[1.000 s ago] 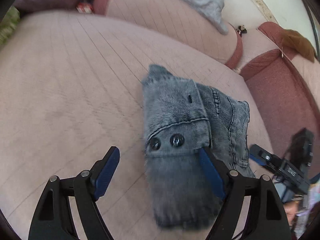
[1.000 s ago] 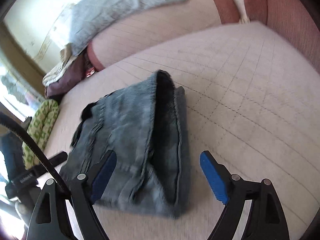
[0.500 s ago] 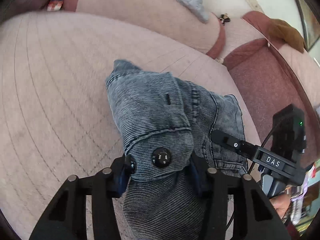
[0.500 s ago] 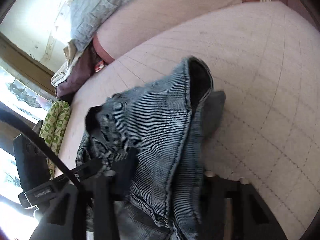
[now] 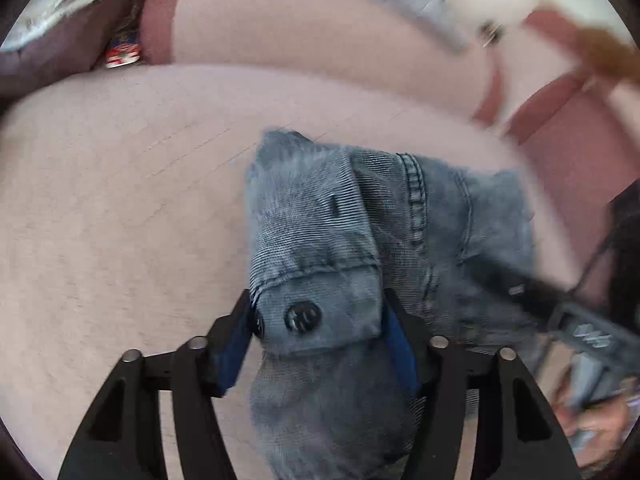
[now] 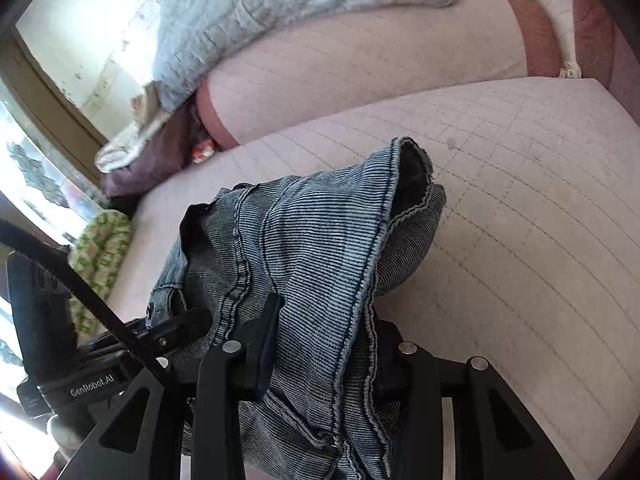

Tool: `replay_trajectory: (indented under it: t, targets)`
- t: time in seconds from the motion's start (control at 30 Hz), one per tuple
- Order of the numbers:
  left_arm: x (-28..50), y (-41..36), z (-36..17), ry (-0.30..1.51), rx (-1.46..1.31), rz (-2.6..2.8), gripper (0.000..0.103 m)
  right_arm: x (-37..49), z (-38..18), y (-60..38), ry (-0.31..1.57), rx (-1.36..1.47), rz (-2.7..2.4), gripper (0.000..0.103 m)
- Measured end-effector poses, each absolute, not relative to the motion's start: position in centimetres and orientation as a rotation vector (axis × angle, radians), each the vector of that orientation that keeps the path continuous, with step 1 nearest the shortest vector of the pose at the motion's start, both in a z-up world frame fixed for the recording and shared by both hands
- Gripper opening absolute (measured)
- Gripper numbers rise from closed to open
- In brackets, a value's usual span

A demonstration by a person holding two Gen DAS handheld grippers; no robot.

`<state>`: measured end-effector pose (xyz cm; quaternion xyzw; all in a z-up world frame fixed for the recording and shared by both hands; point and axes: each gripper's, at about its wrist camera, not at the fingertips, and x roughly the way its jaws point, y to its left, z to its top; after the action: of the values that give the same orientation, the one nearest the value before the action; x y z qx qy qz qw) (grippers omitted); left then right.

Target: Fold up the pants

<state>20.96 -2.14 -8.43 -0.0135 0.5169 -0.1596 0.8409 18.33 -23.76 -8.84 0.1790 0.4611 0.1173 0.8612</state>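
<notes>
The folded grey-blue denim pants [image 5: 312, 208] lie bunched on the pink sofa seat [image 5: 120, 200]. My left gripper [image 5: 316, 340] has the buttoned waistband flap between its blue pads, which touch it on both sides while the jaws are opening. In the right wrist view the pants [image 6: 320, 232] drape over my right gripper [image 6: 328, 340]. Its jaws are opening too, with a thick fold of denim still pressed between them and the right pad hidden by cloth. Each gripper shows at the edge of the other's view, blurred in the left wrist view.
The sofa backrest [image 6: 380, 60] rises behind the seat, with a pale blue quilt [image 6: 260, 12] draped over it. A green patterned cloth [image 6: 100, 248] lies at the seat's left end, by a window. A small red-and-white object [image 5: 122, 56] sits in the crevice.
Both grippers stood open around the pants a second ago, then closed on the fabric. The bundle has since been bunched up and shifted across the seat with both hands.
</notes>
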Motion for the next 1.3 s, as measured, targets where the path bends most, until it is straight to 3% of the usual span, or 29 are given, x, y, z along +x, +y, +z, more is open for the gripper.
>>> replay_trajectory:
  t: [0.07,0.3,0.43,0.67,0.8,1.07,1.17,1.3]
  targets:
    - [20.3,-2.3,-8.3,1.074,0.000,-0.355,0.063,18.9,-10.2,-23.7,1.003,0.343,0.191,0.072]
    - [14.8,-1.1,-3.2,0.926,0.093,-0.330,0.063,13.9,-6.4,-26.0,0.854,0.328,0.144,0.073]
    - [14.4,-1.9,-4.1,0.946,0.128,-0.289,0.063,11.3,-4.2,-25.5,0.809,0.321,0.157,0.073]
    - [13.7,-3.9,-8.0,1.004,0.144,-0.276,0.065,12.0,-10.2,-23.0,1.005,0.162,0.074,0.073]
    - [13.5,-3.1,-7.2,1.004,0.098,-0.283,0.066,12.2,-10.7,-24.4,0.993,0.250,0.066,0.082]
    - [5.5,0.3,-1.6,0.781,0.093,-0.203,0.067,4.4,-4.5,-25.8,0.760,0.259,0.094,0.082]
    - [1.0,1.4,0.2,0.657,0.104,-0.120,0.079,0.0,-3.7,-24.6,0.700,0.216,0.096,0.082]
    - [-5.0,2.9,2.4,0.484,0.053,-0.001,0.103,-4.8,-4.4,-23.5,0.673,0.195,0.094,0.082]
